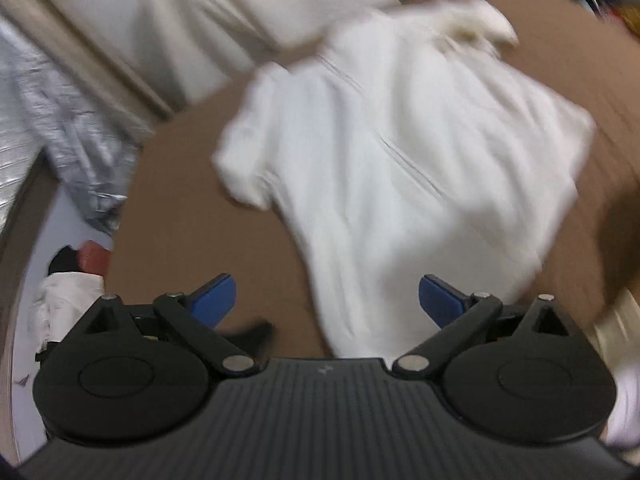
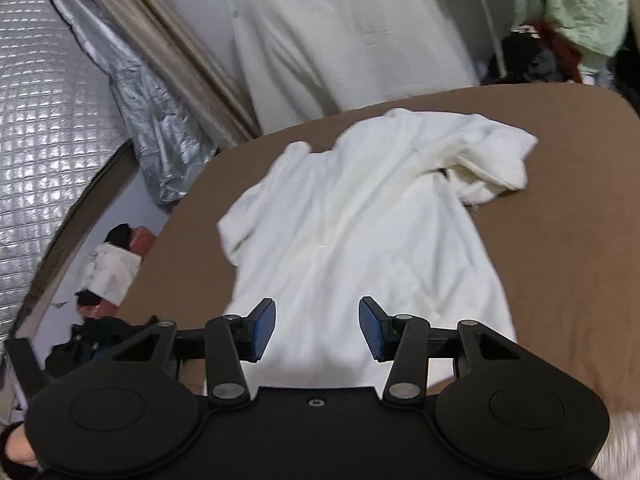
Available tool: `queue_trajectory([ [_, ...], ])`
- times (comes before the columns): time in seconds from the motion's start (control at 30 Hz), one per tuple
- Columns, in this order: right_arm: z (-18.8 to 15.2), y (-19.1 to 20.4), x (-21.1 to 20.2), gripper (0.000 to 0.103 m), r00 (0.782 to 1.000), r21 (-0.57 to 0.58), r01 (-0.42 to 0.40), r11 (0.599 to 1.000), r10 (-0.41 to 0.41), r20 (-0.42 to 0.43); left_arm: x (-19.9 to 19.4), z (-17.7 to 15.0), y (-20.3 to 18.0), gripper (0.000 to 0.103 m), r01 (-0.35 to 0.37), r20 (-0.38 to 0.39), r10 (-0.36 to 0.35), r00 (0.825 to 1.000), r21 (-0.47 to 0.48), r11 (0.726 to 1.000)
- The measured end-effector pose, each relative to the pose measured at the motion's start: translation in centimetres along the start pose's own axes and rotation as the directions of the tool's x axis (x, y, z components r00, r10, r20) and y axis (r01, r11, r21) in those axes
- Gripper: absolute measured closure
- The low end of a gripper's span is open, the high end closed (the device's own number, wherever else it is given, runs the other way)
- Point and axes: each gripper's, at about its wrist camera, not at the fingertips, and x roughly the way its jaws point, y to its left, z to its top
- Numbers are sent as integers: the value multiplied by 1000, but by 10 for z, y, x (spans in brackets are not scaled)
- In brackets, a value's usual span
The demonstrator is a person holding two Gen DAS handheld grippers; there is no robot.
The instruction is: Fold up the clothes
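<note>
Lying spread on the brown desk (image 2: 568, 208), the white garment (image 2: 360, 232) is gripped by neither tool: the left tool (image 1: 327, 300) and right tool (image 2: 317, 330) are held apart above its near hem. Its bunched far corner could be trapped in a fold. No writing can be read.

Shirt (image 2: 360, 232): plain white, no print. Tabletop (image 2: 568, 240): uniform brown. Left claw (image 1: 327, 300) and right claw (image 2: 317, 330): black frames, blue pads. Background sheet (image 2: 48, 128): silver, quilted square grid.
</note>
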Motion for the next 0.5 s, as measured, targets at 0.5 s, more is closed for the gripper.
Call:
queue_trajectory([
  [0.5,180,122,27,50,864,-333,472,816,-504,-12,52,131,165,0,129,258,52,965,-635,762],
])
